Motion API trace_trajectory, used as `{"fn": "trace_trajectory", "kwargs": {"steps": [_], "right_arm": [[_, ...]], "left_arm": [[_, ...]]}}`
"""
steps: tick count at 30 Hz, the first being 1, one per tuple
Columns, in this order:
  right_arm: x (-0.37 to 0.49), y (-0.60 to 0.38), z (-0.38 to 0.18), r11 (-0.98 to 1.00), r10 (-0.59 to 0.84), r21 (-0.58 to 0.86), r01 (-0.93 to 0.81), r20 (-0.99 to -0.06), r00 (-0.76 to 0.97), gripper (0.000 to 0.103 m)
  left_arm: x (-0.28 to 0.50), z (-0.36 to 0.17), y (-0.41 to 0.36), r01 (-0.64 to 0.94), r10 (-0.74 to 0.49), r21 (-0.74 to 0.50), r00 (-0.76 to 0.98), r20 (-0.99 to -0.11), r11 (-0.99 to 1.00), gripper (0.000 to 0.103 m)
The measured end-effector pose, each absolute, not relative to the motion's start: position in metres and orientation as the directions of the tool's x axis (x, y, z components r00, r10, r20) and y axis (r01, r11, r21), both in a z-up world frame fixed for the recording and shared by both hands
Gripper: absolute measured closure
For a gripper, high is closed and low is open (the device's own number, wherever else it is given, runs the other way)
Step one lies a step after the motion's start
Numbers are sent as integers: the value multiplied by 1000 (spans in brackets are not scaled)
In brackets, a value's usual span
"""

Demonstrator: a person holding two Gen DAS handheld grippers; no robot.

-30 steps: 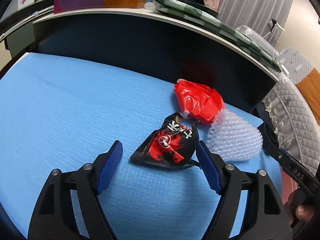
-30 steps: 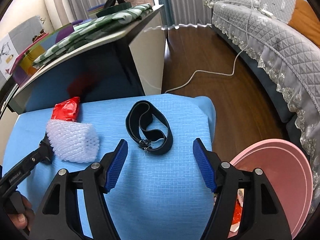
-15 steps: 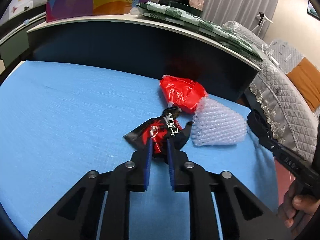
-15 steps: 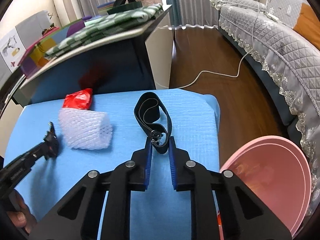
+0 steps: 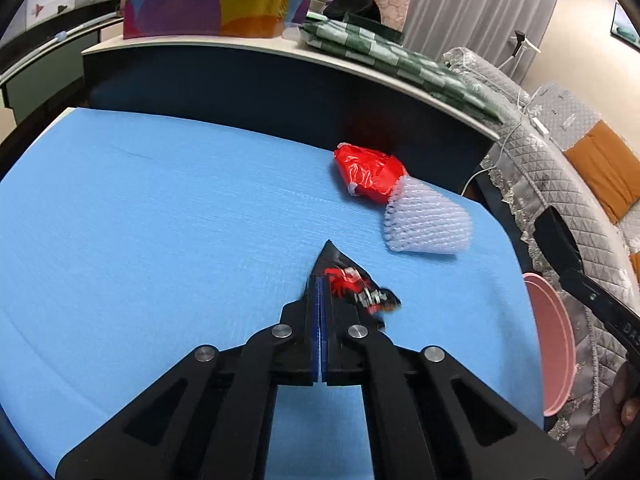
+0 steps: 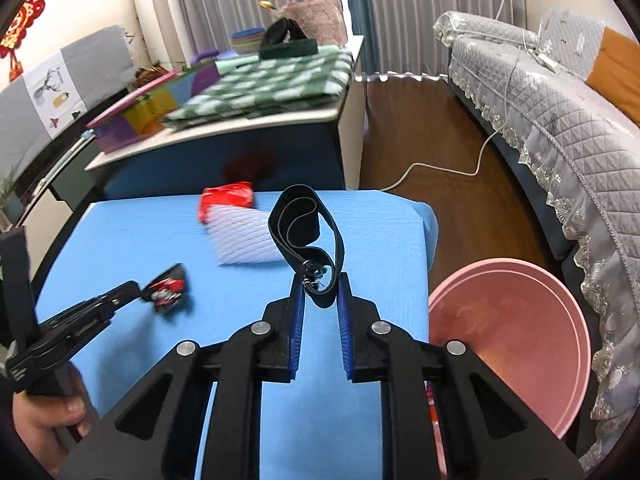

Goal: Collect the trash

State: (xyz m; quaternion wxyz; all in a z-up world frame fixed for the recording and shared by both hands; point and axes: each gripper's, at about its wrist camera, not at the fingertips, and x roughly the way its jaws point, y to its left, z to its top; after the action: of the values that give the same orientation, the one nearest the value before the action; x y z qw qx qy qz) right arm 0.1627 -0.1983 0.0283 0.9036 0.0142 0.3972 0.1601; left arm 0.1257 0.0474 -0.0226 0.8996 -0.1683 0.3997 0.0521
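Blue table (image 5: 160, 208): we've gone from open jaws to left gripper (image 5: 321, 280) pinching black snack wrapper (image 5: 352, 284), right gripper (image 6: 319, 280) clamping black strap (image 6: 304, 224); both lifted, pink bin (image 6: 520, 320) next.

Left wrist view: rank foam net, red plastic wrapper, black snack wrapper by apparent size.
1. Foam net, largest.
2. Red plastic wrapper, partly tucked behind the net, so maybe undercounted.
3. Black snack wrapper, smallest looking; crumpled and partly hidden in the left gripper, so unsure.
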Motion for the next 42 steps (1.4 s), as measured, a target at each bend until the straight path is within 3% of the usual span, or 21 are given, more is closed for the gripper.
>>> {"fn": "trace_trajectory", "kwargs": {"steps": [9,12,14,18,33,35,37,42], "right_arm": [[103,-210,68,942,325,167,-292,-675,662,86],[89,-213,71,940,333,178,-291,-667,666,86],[84,-216,67,938,340,188,-290,-662,668,86],[88,-222,52,939,341,205,-277,-668,662,86],[108,-233,28,938,344,220,-268,-679,649,86],[106,-233,29,938,343,217,-269,-677,651,86],[105,-234,29,940,338,212,-267,-677,654,86],[102,-238,31,943,332,219,-252,-673,660,86]], "left_arm": [[100,-21,59,-234,-79,-324,689,-720,917,102],[99,-23,60,-232,-79,-323,688,-721,918,93],[100,-24,61,-235,-74,-319,689,-721,918,78],[107,-29,61,-248,-55,-304,685,-726,920,71],[138,-52,46,-248,-51,-274,648,-760,929,72],[138,-52,45,-242,-57,-275,645,-762,930,86],[138,-50,42,-230,-59,-266,643,-764,936,93],[131,-40,34,-202,-54,-244,657,-752,949,93]]}}
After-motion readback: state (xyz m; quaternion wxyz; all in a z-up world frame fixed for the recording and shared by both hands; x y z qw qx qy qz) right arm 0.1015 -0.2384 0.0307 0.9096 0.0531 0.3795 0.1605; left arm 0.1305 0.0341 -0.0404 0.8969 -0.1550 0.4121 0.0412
